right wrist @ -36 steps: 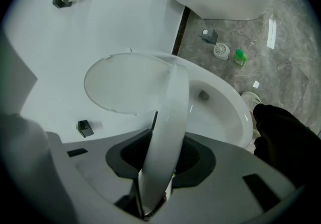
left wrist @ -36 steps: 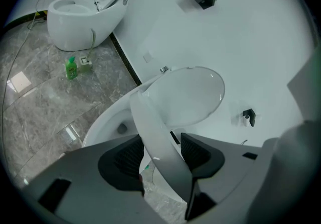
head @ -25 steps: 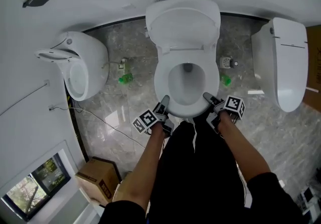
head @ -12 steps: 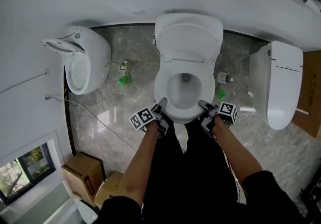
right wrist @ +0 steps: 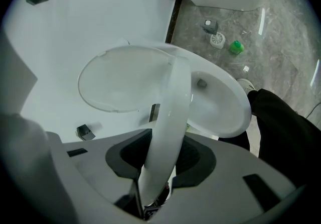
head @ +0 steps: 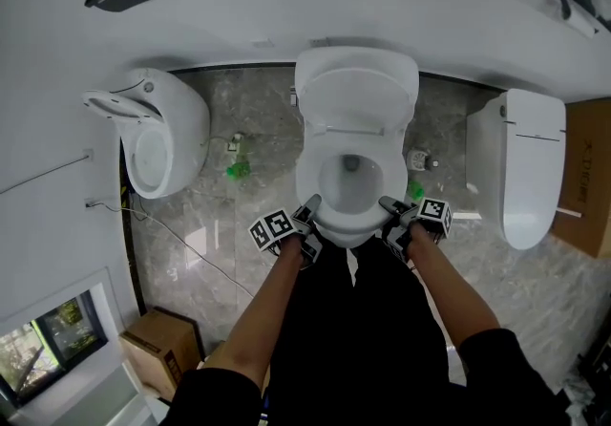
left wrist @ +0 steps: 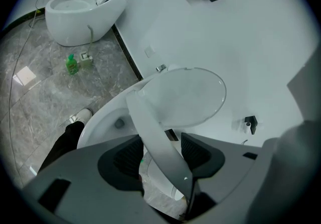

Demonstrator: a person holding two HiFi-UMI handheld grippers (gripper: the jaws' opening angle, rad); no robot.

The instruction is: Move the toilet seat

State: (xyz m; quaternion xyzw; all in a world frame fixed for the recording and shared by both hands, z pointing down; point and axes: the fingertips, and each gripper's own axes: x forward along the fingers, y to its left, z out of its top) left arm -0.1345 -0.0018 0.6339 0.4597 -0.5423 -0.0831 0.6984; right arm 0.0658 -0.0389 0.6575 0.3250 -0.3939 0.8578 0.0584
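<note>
Grippers both clamped on toilet seat, front of middle toilet.
L gripper has seat's front-left rim betw. its jaws, jaws fairly wide, pads on the ring; R gripper pinches front-right rim w/ narrower jaws. Seat is tilted, front end up off bowl in both gripper views, hinged end at back. Lid stands up vs white wall. Person's dark trousers right at bowl front. Two more white toilets either side, well apart, on grey marble floor; cardboard box lower left.
</note>
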